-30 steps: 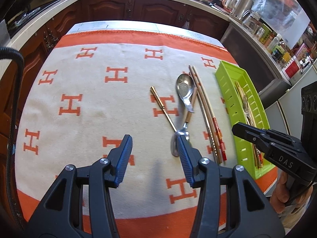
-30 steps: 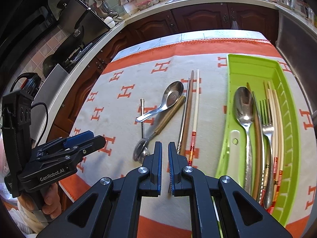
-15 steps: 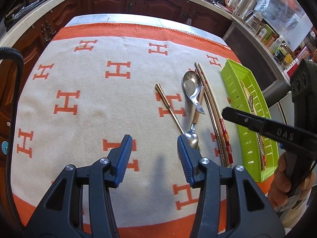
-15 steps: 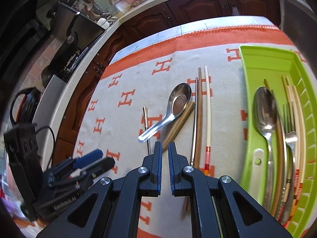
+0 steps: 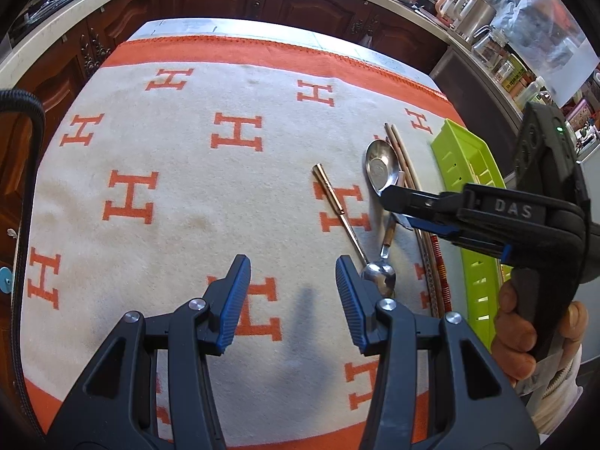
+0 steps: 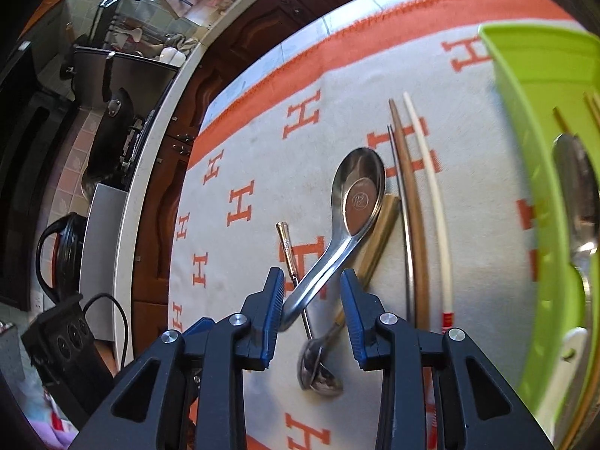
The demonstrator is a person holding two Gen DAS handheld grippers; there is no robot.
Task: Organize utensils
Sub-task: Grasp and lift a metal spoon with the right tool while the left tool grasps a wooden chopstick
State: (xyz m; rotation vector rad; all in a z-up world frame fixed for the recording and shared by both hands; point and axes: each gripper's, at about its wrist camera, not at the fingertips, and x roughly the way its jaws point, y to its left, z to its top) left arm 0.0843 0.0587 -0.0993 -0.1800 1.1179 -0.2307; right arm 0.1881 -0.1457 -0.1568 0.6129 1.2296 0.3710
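On the orange-and-cream H cloth lies a steel soup spoon (image 6: pixel 360 195), its handle running down between the fingers of my right gripper (image 6: pixel 311 285). The jaws are opening and the pads do not press on the handle. In the left wrist view the right gripper (image 5: pixel 393 202) hovers low over that spoon (image 5: pixel 380 168). Under the spoon lie a small spoon (image 6: pixel 318 371) with a wooden handle and a thin rose-gold-handled utensil (image 6: pixel 287 243). Chopsticks (image 6: pixel 410 202) lie to the right. My left gripper (image 5: pixel 291 273) stands open and empty over bare cloth, left of the small spoon (image 5: pixel 378 273).
A green slotted tray (image 6: pixel 525 150) on the right holds a large spoon (image 6: pixel 577 187) and more utensils. The tray (image 5: pixel 461 157) sits at the cloth's right edge. A hand (image 5: pixel 517 322) grips the right tool. Dark cabinets and a crowded kitchen counter surround the table.
My right gripper has moved forward and down onto the soup spoon's handle, rolled, and gone from shut to parted. The left gripper has crept slightly closer to the cloth, still open.
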